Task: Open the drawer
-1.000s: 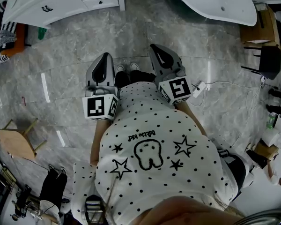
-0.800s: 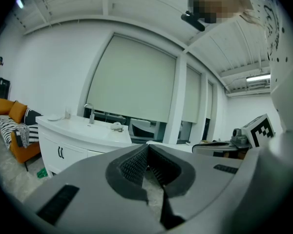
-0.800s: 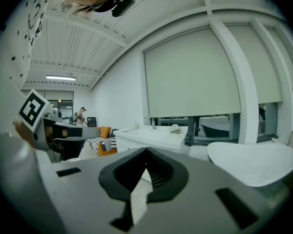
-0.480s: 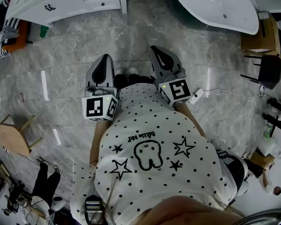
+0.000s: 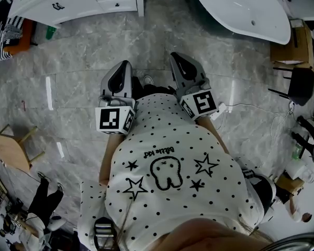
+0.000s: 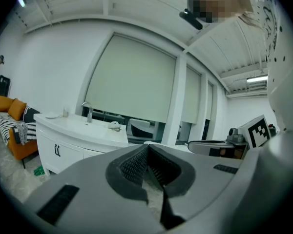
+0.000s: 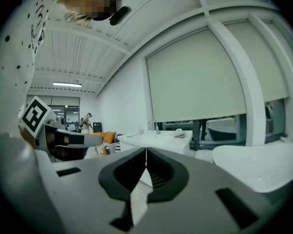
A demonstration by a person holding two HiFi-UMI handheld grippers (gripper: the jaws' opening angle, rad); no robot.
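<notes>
The white vanity cabinet (image 5: 78, 4) stands at the head view's top left, with small drawers (image 5: 118, 5) carrying black knobs at its right end. My left gripper (image 5: 124, 65) and right gripper (image 5: 176, 56) are held level in front of the body, well short of the cabinet. Both are shut with nothing between the jaws. In the left gripper view my left gripper (image 6: 147, 146) points toward the cabinet (image 6: 71, 145), which carries a faucet (image 6: 88, 112). In the right gripper view my right gripper (image 7: 146, 150) has the cabinet (image 7: 158, 141) behind its tips.
A white bathtub (image 5: 240, 4) fills the top right. An orange sofa with striped cushions (image 5: 8, 33) and a green bottle (image 5: 48, 34) sit left of the cabinet. A wooden stool (image 5: 10, 148), a dark chair (image 5: 298, 69) and a floor cable (image 5: 251, 94) lie around.
The cabinet and bathtub have slid right in the head view as the person moved over the floor. Both grippers shifted along with the body and stayed shut.
</notes>
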